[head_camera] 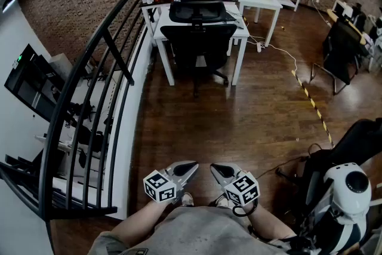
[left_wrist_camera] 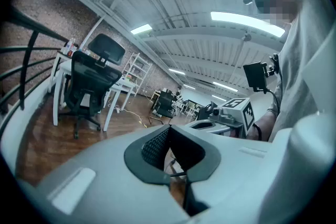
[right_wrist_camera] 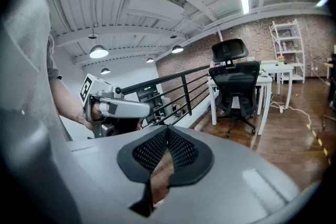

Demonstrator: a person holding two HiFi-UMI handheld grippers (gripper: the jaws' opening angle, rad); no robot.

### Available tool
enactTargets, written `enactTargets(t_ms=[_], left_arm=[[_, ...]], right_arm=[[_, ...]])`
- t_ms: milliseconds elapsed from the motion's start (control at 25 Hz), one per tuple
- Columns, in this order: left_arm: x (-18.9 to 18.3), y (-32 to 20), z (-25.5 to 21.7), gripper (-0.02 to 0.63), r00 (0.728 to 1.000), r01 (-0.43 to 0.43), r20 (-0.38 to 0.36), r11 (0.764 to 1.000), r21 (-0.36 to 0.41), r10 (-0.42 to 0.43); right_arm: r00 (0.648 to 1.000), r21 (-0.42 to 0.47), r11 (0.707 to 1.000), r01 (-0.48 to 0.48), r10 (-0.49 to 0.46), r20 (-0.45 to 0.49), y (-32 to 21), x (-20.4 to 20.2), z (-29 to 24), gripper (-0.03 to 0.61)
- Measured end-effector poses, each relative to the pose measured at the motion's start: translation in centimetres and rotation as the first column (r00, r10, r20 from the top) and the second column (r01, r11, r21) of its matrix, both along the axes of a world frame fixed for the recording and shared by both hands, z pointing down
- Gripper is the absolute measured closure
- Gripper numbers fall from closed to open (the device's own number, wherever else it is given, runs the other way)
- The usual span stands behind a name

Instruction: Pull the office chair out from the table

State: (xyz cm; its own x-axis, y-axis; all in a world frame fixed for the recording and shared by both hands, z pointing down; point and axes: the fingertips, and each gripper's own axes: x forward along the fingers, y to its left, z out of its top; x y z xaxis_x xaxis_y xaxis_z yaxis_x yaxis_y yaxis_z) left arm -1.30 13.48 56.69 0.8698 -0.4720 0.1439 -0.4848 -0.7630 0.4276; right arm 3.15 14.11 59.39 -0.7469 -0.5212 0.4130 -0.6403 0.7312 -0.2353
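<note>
We hold the left claw [head_camera: 190,169] and right claw [head_camera: 215,170] low by our body, each with jaws together on nothing, likely because the chair [head_camera: 200,45] is still well apart from us. Black, mesh-backed, with a headrest, it stands tucked in at the white table [head_camera: 165,63] beside the railing [head_camera: 118,60]

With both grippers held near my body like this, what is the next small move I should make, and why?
Probably step forward toward the office chair. It is tucked in at the white table, far across the wooden floor, while the left gripper and right gripper are close to the body, jaws together and empty.
</note>
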Motion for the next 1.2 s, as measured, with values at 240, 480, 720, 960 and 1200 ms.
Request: enactTargets(t_ms=[240,480,720,960,1200], left_arm=[[-0.3,-4.2,-6.8,0.627,1.0,0.005,0.005,0.978,0.207,-0.006],[-0.3,-4.6,-8.7,0.627,1.0,-0.005,-0.007,0.97,0.243,0.007],[-1.2,-5.4,-9.3,0.627,0.999,-0.031,-0.004,0.969,0.243,0.033],[-3.4,-6.3,-10.1,0.627,0.998,-0.056,-0.015,0.965,0.254,0.062],[-6.2,-7.5,-11.5,0.627,0.998,-0.042,-0.026,0.964,0.261,0.05]], right_arm=[[0.999,0.166,0.986,-0.033,0.03,0.016,-4.7,-0.4,-6.5,0.572],[0.999,0.201,0.978,-0.049,0.047,0.016,-5.3,-0.8,-8.3,0.572],[0.998,0.203,0.977,-0.061,0.06,0.01,-6.1,-2.8,-8.9,0.572],[0.995,0.214,0.972,-0.094,0.095,0.005,-7.0,-5.5,-9.8,0.572],[0.992,0.224,0.966,-0.126,0.127,0.009,-7.9,-7.5,-11.0,0.572]])
